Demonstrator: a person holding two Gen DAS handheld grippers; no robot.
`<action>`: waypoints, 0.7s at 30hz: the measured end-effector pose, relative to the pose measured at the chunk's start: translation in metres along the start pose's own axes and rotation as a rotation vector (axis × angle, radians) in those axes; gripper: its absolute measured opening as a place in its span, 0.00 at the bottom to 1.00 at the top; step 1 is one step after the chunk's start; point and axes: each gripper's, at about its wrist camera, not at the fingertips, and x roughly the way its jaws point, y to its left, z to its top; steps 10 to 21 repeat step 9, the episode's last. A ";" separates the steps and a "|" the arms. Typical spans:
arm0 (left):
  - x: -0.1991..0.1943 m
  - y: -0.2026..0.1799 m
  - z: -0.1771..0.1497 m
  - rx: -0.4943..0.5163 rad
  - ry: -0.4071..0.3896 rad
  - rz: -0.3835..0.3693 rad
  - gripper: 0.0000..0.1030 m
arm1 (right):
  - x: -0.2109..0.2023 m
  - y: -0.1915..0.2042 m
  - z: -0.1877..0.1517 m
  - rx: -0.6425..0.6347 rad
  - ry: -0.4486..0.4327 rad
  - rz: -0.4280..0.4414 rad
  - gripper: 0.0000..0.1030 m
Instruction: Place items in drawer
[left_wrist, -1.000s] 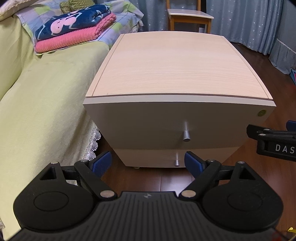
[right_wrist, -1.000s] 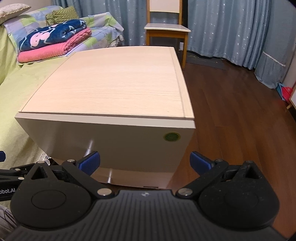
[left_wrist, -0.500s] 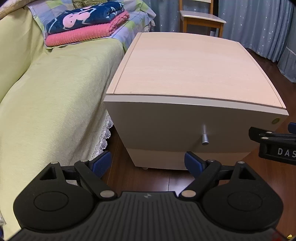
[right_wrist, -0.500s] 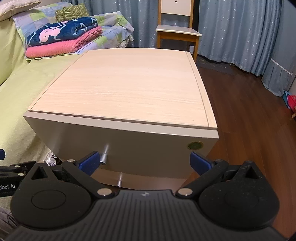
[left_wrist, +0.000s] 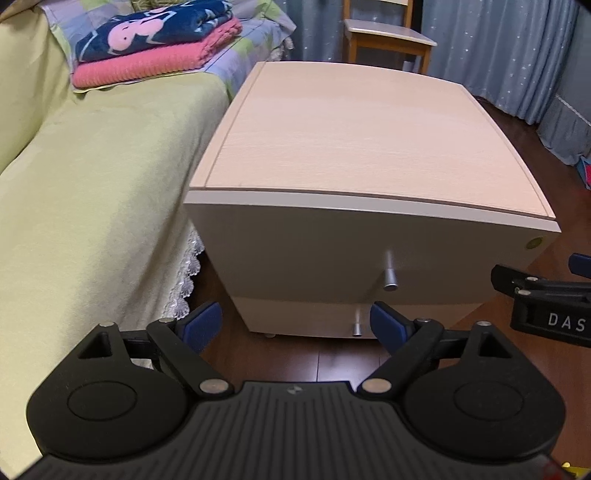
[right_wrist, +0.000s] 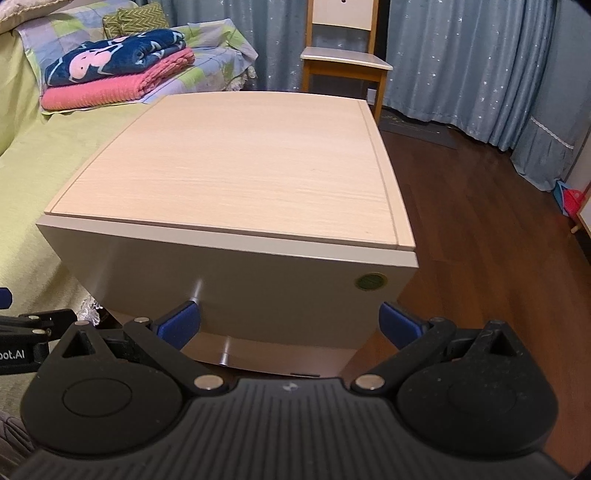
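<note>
Facing a bedside cabinet (left_wrist: 369, 155) beside the bed (left_wrist: 92, 192): left gripper (left_wrist: 295, 325) and right gripper (right_wrist: 288, 321), fingers spread and empty; both drawers (left_wrist: 332, 254) shut, knobs (left_wrist: 390, 277) untouched.

nightstand (left_wrist: 354, 147) on the floor (right_wrist: 498, 229), just right of the bed (left_wrist: 92, 192) | upper drawer (left_wrist: 332, 258) above lower drawer (left_wrist: 314, 317) (both fronts face the cameras) | folded blankets (left_wrist: 155, 48) stacked on the bed, far end | chair (right_wrist: 345, 59) behind nightstand, curtains (right_wrist: 461, 55) behind it
</note>
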 end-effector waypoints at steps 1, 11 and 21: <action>-0.001 -0.001 0.000 0.002 -0.006 -0.018 0.87 | -0.001 -0.001 -0.001 0.001 0.000 -0.003 0.99; -0.007 -0.016 0.007 0.028 -0.057 -0.115 0.91 | -0.010 -0.009 -0.005 0.013 0.000 -0.031 0.99; -0.007 -0.016 0.007 0.028 -0.057 -0.115 0.91 | -0.010 -0.009 -0.005 0.013 0.000 -0.031 0.99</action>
